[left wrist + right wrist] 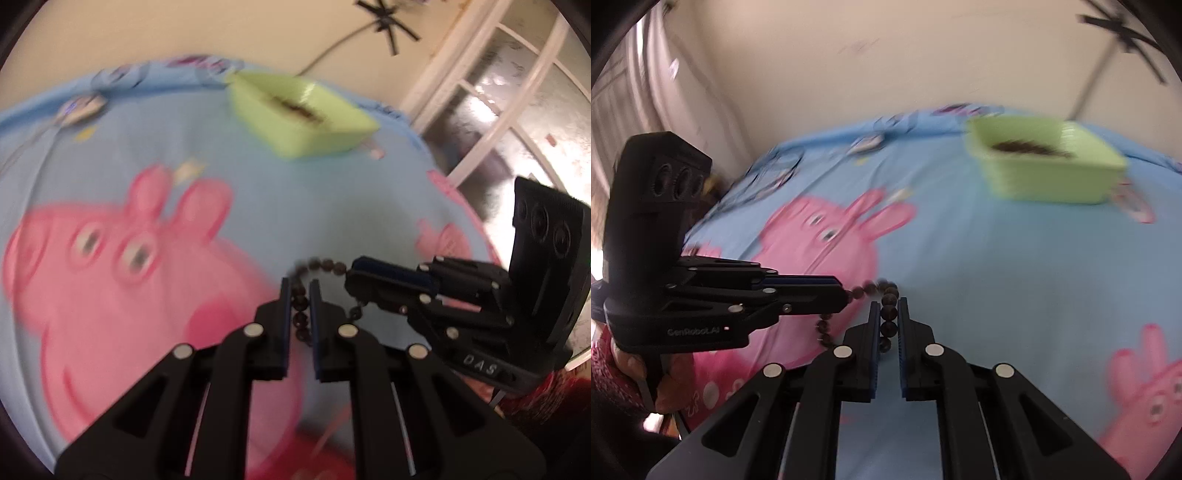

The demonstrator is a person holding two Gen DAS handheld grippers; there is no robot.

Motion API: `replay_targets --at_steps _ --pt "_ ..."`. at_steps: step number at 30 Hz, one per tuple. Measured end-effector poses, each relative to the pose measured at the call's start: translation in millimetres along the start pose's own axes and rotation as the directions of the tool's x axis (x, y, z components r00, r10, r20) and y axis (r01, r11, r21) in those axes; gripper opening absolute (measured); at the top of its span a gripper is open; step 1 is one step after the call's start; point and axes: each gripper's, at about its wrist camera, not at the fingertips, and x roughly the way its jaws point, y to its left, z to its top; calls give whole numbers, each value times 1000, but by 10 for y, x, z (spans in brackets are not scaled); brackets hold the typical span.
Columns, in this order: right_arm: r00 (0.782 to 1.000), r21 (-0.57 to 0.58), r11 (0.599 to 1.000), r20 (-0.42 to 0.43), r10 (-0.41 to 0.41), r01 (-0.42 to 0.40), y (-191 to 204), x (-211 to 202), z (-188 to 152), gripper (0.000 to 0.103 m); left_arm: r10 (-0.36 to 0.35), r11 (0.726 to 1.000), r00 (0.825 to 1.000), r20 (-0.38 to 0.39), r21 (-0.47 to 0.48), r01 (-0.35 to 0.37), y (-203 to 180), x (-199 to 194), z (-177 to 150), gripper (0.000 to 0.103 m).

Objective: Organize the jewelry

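1. Spanning both views, the blue cartoon-print sheet lies open and bare between the grippers and the green bin far ahead.
2. Left gripper and right gripper: fingers closed on the bead bracelet.
3. The bracelet hangs stretched between both, its long axis crosswise to the bin.

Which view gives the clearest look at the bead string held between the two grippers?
The right wrist view: the bead string shows sharply between the right gripper fingers, curving to the left gripper. The left wrist view shows the same beads, smaller and partly hidden by the right gripper.
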Motion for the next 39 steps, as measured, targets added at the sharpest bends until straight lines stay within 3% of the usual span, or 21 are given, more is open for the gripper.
replay_targets --at_steps 7,11,14,15,17,18,20,23,26,29,30,34,36,39 --pt "973 51 997 219 -68 58 -515 -387 704 0 -5 996 993 119 84 -5 -274 134 1002 9" --pt "961 101 993 264 -86 61 -800 -256 1051 0 73 993 985 156 75 -86 -174 430 1472 9" --pt "966 154 985 235 -110 74 -1004 37 1192 0 187 982 975 123 16 -190 54 722 1618 24" --pt "966 186 977 217 -143 103 -1069 114 1200 0 195 981 975 106 -31 -193 144 741 1613 24" --pt "968 229 971 222 -120 68 -1123 80 1126 0 135 989 981 138 -79 -125 225 625 1509 24" --pt "966 238 970 235 -106 49 -1108 31 1058 0 140 988 978 156 -87 -127 234 547 1428 25" --pt "965 245 968 240 -109 48 -1078 -78 919 0 172 984 971 169 -84 -160 210 419 1211 33" --pt "968 275 961 228 -104 39 -1028 -147 717 0 229 973 957 179 -72 -220 111 278 836 55" --pt "972 329 944 215 -92 17 -896 -183 403 0 306 952 937 168 -51 -302 22 195 453 58" --pt "972 375 927 210 -105 19 -723 -208 82 19 362 932 922 135 -43 -359 -36 142 153 62" --pt "973 392 920 206 -108 19 -647 -212 -32 20 383 924 915 128 -40 -381 -51 125 59 69" --pt "976 423 906 186 -109 20 -409 -270 -295 21 450 891 878 163 -18 -453 -91 22 -173 79" --pt "978 414 909 170 -124 43 -314 -258 -351 21 451 890 877 168 -11 -455 -97 -15 -242 91" --pt "979 424 904 151 -140 64 -212 -253 -424 22 458 886 868 192 -13 -464 -117 -91 -330 95"
